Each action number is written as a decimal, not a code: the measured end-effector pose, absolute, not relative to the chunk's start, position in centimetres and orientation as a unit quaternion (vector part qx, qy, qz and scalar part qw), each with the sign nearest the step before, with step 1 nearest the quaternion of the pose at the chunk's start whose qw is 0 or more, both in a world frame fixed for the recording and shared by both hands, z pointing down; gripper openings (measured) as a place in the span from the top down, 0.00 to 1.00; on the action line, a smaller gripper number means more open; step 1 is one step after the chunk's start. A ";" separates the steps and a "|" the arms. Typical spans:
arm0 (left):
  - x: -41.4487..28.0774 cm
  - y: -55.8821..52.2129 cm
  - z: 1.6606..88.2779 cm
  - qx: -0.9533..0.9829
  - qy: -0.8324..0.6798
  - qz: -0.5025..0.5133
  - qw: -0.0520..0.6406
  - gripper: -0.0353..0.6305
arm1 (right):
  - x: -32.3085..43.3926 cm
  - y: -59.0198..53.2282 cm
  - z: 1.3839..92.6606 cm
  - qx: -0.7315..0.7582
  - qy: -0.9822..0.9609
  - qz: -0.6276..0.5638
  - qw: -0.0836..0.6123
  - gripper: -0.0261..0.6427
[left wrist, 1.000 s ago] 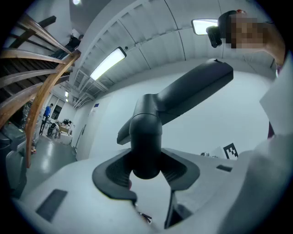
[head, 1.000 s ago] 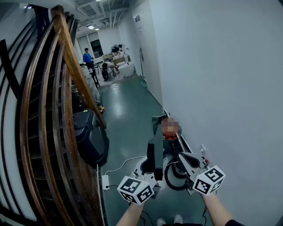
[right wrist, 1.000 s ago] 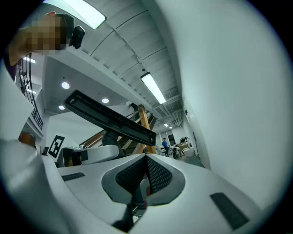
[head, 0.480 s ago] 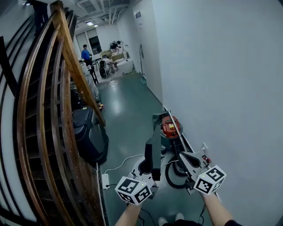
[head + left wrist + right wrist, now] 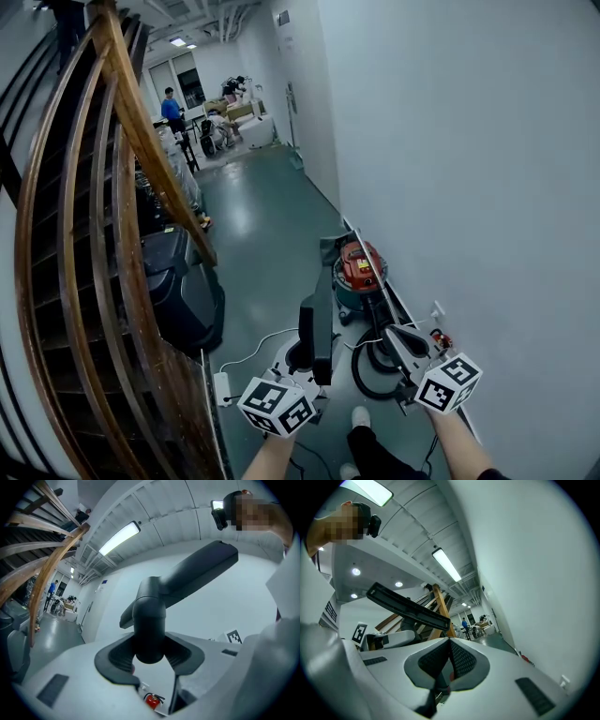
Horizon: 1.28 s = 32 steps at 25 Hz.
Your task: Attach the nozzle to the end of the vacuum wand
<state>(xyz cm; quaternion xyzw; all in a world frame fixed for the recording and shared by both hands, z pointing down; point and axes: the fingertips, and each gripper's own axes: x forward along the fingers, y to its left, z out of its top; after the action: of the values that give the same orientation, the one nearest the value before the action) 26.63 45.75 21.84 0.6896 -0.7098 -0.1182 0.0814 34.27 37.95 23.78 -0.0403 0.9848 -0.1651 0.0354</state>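
Nozzle (image 5: pixel 319 314) is up off the floor, out in front of the person, its round neck seated between the left gripper's (image 5: pixel 302 361) pads. Those jaws stand wide and are clamped on that neck. The head is a long dark bar. In the head view its long axis runs away from the person, down the corridor, with the far end out toward the vacuum (image 5: pixel 359 267) and the near end over the gripper. From the left gripper view the neck drops straight into the jaws and the bar slants up to the right. The right gripper view catches the bar lengthwise, slotted underside showing.

Right gripper (image 5: pixel 392 336) sits just beside it on the wall side, jaws pressed together, nothing seen between the pads.

Ahead on the green floor (image 5: pixel 262 234), the red-topped vacuum stands against the white wall (image 5: pixel 469 187). A thin pale wand (image 5: pixel 372 279) slants across it, and the black hose (image 5: pixel 356 370) is coiled nearer the person. Wooden stair rail (image 5: pixel 141 141) is on the left, with a dark bin (image 5: pixel 183 281) beneath it and a white cable (image 5: pixel 258 345) trailing over the floor.
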 end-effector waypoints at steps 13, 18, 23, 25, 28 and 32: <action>15.6 34.3 24.1 0.689 -0.707 -0.116 0.106 0.68 | 23.2 26.7 26.6 -0.044 0.982 -0.182 0.016 0.94; 12.0 29.7 24.0 0.689 -0.708 -0.111 0.108 0.68 | 19.5 22.2 27.5 -0.038 0.980 -0.194 0.011 0.94; 9.2 26.5 24.0 0.685 -0.712 -0.108 0.109 0.68 | 16.5 19.1 28.1 -0.030 0.980 -0.198 0.008 0.94; 8.4 25.6 24.1 0.684 -0.714 -0.105 0.110 0.68 | 15.7 18.4 28.3 -0.028 0.979 -0.201 0.008 0.94; 7.3 24.4 24.1 0.684 -0.714 -0.101 0.108 0.68 | 14.6 17.3 28.7 -0.027 0.978 -0.206 0.007 0.94; 5.4 22.9 24.7 0.685 -0.714 -0.098 0.111 0.68 | 12.9 15.9 29.5 -0.030 0.977 -0.210 0.005 0.94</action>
<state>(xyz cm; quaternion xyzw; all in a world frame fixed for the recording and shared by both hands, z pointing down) 5.39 22.92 24.73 0.6846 -0.7138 -0.0983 0.1105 12.87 15.86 29.53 -0.0303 0.9772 -0.2103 0.0051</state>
